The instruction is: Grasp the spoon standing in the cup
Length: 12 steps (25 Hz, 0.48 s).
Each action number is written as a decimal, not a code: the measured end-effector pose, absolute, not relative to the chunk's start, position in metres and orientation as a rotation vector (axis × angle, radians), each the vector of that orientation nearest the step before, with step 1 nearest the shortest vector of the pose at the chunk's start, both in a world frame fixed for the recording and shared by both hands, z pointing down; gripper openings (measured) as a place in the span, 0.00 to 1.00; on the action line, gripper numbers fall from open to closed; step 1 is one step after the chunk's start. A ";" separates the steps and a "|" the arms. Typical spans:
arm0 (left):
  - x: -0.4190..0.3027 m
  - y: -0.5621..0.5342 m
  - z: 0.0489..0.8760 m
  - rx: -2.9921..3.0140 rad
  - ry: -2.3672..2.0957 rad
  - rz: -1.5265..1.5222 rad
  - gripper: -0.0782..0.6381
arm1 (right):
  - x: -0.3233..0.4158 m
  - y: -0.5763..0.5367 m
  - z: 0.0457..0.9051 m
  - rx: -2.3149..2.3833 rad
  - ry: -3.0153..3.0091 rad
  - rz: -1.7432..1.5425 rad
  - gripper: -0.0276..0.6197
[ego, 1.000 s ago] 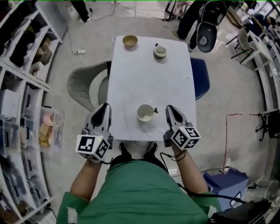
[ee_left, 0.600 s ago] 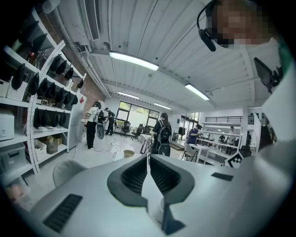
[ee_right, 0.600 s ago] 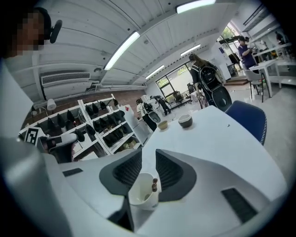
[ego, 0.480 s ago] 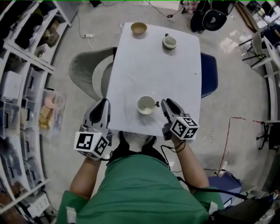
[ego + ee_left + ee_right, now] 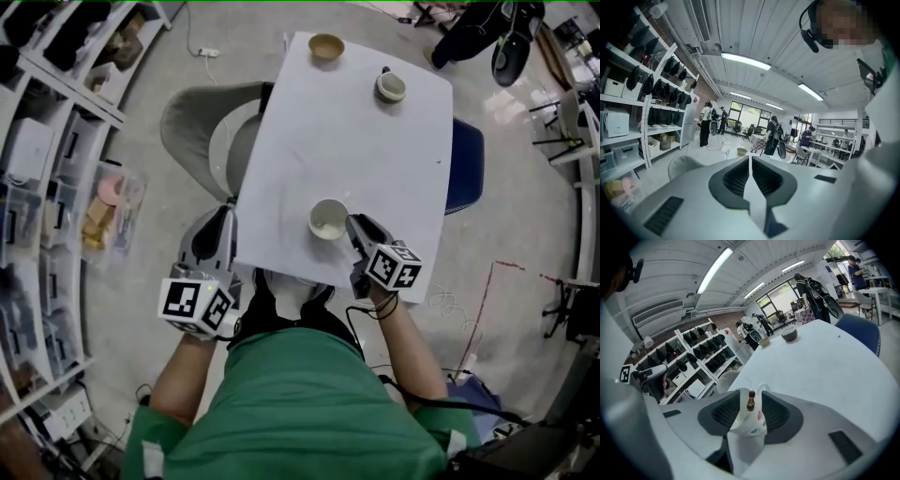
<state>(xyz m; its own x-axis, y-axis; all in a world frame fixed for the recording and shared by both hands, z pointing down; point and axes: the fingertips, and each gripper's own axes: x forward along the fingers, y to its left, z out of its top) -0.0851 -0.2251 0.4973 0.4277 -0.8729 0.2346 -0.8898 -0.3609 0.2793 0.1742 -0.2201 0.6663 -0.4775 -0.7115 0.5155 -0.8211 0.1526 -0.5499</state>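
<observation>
Right gripper view: cup (image 5: 749, 423) on white worktop (image 5: 820, 357), near its front edge; spoon (image 5: 750, 401) upright inside, dark beaded handle-top above the rim. Right gripper (image 5: 355, 226): jaws spread wide, just been opening, cup and spoon framed in the gap, pads not yet pressing on either. Left gripper (image 5: 223, 219): jaws pressed together, empty, held off the worktop's left edge. Step in hand, by judgement: final approach to the spoon, grasp not yet made. Next move calls for lining the gap on the thin handle above the rim, not on the cup wall, then closing gently so the cup stays put.
</observation>
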 end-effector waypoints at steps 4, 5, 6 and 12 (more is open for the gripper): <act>-0.094 -0.223 0.499 2.314 -1.518 0.057 0.16 | 0.172 -0.219 0.673 1.544 -2.250 1.244 0.26; -0.097 -0.223 0.499 2.318 -1.517 0.058 0.16 | 0.171 -0.219 0.674 1.546 -2.247 1.248 0.24; -0.098 -0.222 0.499 2.320 -1.516 0.058 0.16 | 0.169 -0.218 0.674 1.548 -2.247 1.254 0.24; -0.103 -0.218 0.493 2.333 -1.513 0.056 0.16 | 0.166 -0.217 0.675 1.569 -2.239 1.268 0.20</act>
<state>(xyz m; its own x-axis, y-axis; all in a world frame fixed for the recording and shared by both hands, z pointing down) -0.1030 -0.2183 0.4933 0.4265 -0.8762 0.2246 -0.8903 -0.3628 0.2752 0.1656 -0.2166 0.6753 -0.4521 -0.7167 0.5310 -0.8239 0.1075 -0.5564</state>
